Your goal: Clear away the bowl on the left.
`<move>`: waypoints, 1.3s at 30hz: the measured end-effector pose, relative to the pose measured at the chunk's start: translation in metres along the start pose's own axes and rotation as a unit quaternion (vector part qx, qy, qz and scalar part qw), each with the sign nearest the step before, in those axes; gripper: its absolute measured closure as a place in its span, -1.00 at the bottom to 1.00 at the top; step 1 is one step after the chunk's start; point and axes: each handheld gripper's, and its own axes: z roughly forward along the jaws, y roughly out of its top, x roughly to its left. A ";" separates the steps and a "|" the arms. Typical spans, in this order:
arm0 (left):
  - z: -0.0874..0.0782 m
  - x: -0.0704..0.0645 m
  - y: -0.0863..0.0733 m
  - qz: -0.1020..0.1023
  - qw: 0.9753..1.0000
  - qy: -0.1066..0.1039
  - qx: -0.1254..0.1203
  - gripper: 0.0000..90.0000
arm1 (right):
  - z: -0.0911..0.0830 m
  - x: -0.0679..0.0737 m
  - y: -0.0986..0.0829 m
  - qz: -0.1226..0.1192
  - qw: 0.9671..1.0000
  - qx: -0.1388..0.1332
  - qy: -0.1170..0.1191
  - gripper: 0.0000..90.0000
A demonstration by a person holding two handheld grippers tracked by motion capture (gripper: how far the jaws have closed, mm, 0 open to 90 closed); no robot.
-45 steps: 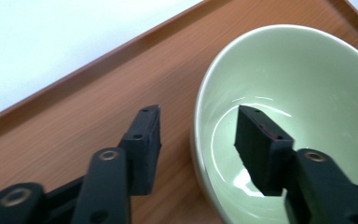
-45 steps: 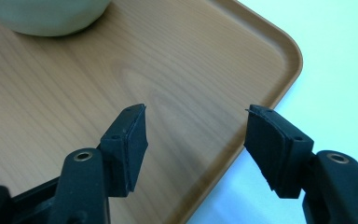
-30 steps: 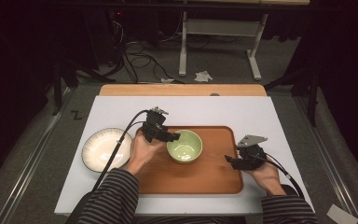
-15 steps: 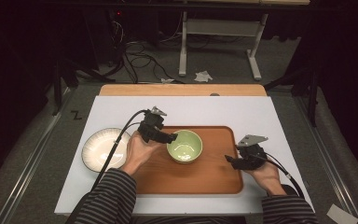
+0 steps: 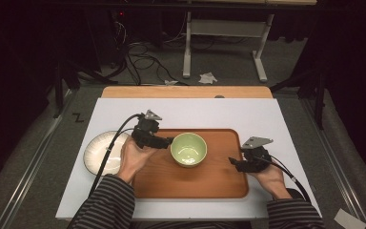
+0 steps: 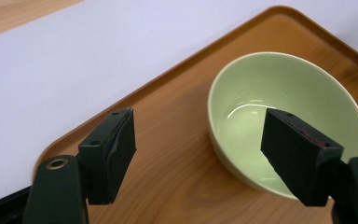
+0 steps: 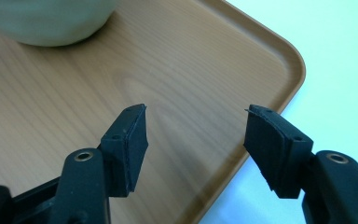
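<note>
A white-topped table [image 5: 267,114] stands in a dark room, cables [image 5: 143,52] and a white stand [image 5: 224,43] on the grey floor behind it. On its wooden tray [image 5: 195,179] sits a green bowl [image 5: 188,149], a white plate [image 5: 95,152] just beside the tray. The left gripper [image 5: 164,141], jaws wide, straddles the bowl's near rim; the right gripper [image 5: 233,162] hovers jaws apart over the tray's corner.

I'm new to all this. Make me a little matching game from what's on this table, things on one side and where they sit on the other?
Things:
1. green bowl
2. white plate
3. left claw
4. right claw

Places:
A. over the wooden tray's right part, open
B. on the tray
C. on the white mat left of the tray
D. open at the bowl's left rim

Pairs: 1-B, 2-C, 3-D, 4-A
</note>
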 end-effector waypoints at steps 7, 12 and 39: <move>-0.021 0.008 -0.012 -0.028 0.999 0.016 -0.033 -0.42 | -0.002 0.002 0.000 -0.009 1.000 -0.001 0.002 -0.07; -0.032 0.014 -0.016 -0.026 0.997 0.022 -0.063 -0.40 | -0.005 0.002 0.000 -0.015 1.000 0.002 0.000 -0.03; -0.074 0.043 -0.067 -0.103 0.992 0.041 -0.054 -0.36 | -0.007 0.003 0.000 -0.005 1.000 -0.010 -0.008 -0.05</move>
